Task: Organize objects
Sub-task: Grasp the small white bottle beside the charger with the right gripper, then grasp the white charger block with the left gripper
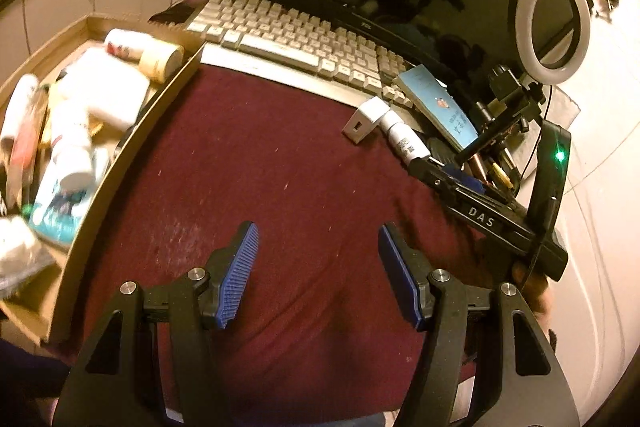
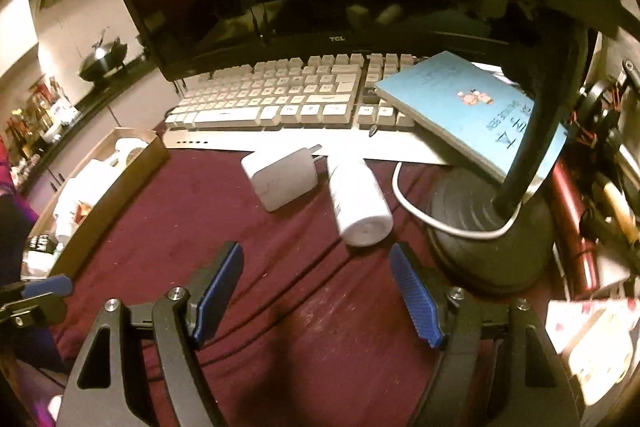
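Blue pads of my left hand-held gripper (image 1: 318, 273) hang wide apart over bare maroon cloth (image 1: 260, 167) on the tabletop, holding nothing. Ahead and to the right, well apart from the pads, a white bottle (image 1: 404, 139) lies on its side just beside a white charger (image 1: 366, 119), both near the keyboard (image 1: 296, 43). To the left, a cardboard box (image 1: 132, 143) already holds a jumble of bottles and packets.

From my right wrist, the right hand-held gripper (image 2: 316, 293) is likewise spread wide and empty. Here the bottle (image 2: 358, 201) lies just ahead, slightly right of centre, its flat end near the right pad and its long axis running away toward the keyboard (image 2: 280, 95), tilted a little leftward. The charger (image 2: 280, 179) sits just beside it on the left; a lamp base (image 2: 488, 227) with a white cable crowds its right. My right hand looks much the nearer, and I judge the bottle its likely pick, bound for the box (image 2: 116, 179) at far left.
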